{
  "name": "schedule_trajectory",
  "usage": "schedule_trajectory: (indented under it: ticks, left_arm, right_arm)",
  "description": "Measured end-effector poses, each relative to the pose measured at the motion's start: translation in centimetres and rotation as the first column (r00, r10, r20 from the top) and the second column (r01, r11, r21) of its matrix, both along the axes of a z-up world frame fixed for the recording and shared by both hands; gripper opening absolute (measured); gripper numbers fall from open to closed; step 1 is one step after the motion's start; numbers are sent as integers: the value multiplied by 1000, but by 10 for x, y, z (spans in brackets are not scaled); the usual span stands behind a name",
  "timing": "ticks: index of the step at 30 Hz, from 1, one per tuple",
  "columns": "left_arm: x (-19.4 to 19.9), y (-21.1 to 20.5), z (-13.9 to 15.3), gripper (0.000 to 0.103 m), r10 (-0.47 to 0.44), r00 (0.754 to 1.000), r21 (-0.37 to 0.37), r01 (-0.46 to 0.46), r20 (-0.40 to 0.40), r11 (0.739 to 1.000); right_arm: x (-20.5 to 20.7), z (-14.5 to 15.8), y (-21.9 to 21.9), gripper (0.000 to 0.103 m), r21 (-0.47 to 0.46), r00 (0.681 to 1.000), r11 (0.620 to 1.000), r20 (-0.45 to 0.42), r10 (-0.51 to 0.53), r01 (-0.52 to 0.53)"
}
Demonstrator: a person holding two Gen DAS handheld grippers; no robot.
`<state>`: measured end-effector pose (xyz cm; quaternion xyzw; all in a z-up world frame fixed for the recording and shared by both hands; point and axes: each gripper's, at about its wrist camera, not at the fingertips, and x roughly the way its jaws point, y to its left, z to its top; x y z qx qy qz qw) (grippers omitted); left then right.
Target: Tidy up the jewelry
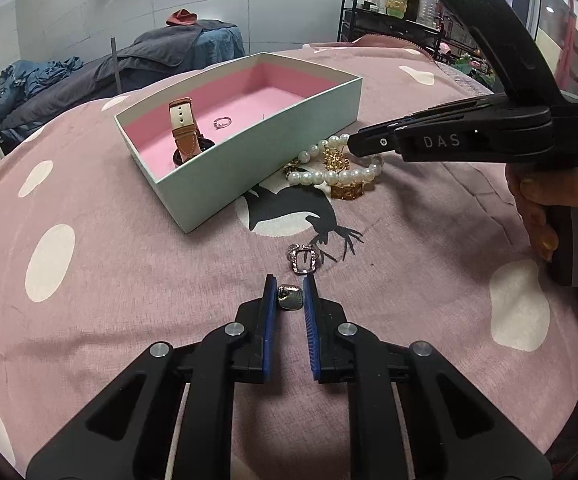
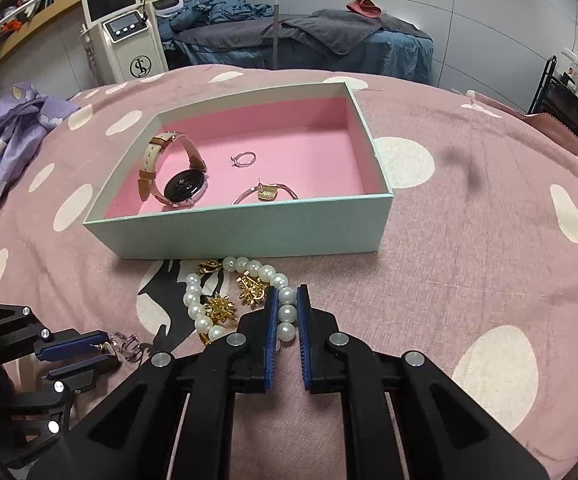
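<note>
Both grippers are at the pick-up step. At the lower centre of the left wrist view, the left gripper [image 1: 290, 294] has its jaws closed on a small silver ring [image 1: 290, 298] lying on the pink spotted bedspread [image 1: 89, 280]. The right gripper [image 2: 287, 312] has its jaws pinched on the pearl bracelet [image 2: 285, 308], just below the open box [image 2: 249, 236], which already holds a watch [image 2: 183, 190]. Next, each piece probably needs lifting clear and carrying over the box wall before release.
</note>
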<state>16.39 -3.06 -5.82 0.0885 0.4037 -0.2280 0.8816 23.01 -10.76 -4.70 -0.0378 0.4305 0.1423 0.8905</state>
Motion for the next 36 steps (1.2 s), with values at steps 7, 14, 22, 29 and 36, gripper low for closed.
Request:
schedule_trajectory:
  ticks: [7, 14, 22, 29, 36]
  left_arm:
    - [-11, 12, 10, 14, 22, 1000, -43, -22, 13, 999]
    - [-17, 19, 31, 14, 31, 998, -65, -27, 56, 998]
    - [-19, 18, 44, 14, 14, 996, -67, -9, 85, 998]
    - [-6, 15, 55, 14, 0, 996, -75, 7, 94, 997]
    - [28, 12, 72, 14, 8, 994, -80, 1, 109, 997]
  right_arm:
    - [-25, 27, -6, 9, 41, 994, 998, 104, 38, -42]
    - [-40, 44, -13, 9, 58, 988, 996, 146, 53, -62]
    - [-53, 63, -15, 9, 64, 978, 994, 193, 72, -85]
    - [-51, 76, -14, 9, 78, 973, 993, 217, 74, -93]
    - [-32, 91, -9, 9, 89, 968, 992, 245, 62, -86]
